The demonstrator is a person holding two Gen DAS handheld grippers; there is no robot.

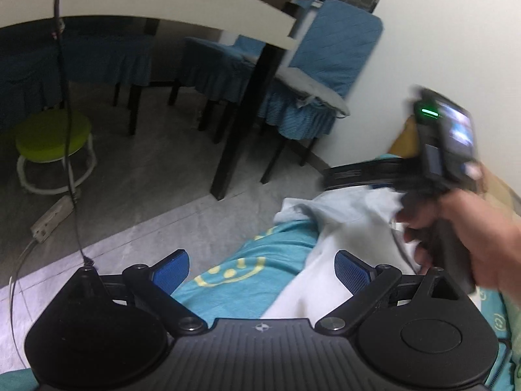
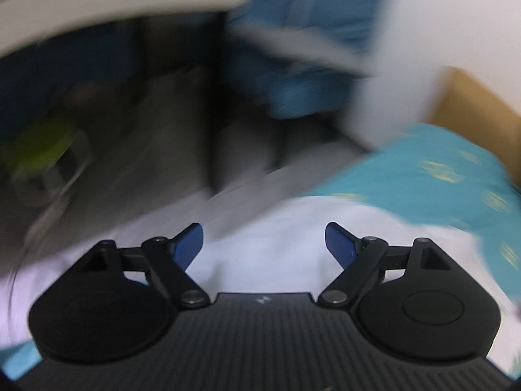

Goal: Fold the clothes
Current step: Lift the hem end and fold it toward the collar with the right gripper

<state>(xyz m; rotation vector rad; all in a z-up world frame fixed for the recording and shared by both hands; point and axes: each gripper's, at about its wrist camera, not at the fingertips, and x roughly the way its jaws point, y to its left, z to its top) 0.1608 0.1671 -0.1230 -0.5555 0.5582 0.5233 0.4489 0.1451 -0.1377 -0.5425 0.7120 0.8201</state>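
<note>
Jaws wide on both grippers, nothing gripped — white garment (image 2: 276, 228) over teal sheet (image 2: 439, 169).

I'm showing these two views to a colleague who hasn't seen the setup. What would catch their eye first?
Probably the white garment lying rumpled over the turquoise sheet with yellow smiley prints, just ahead of the open left hand-held gripper. At the right edge of that view, a hand holds the right hand-held gripper, open over the cloth. Behind, blue-covered chairs stand around a white table.
</note>
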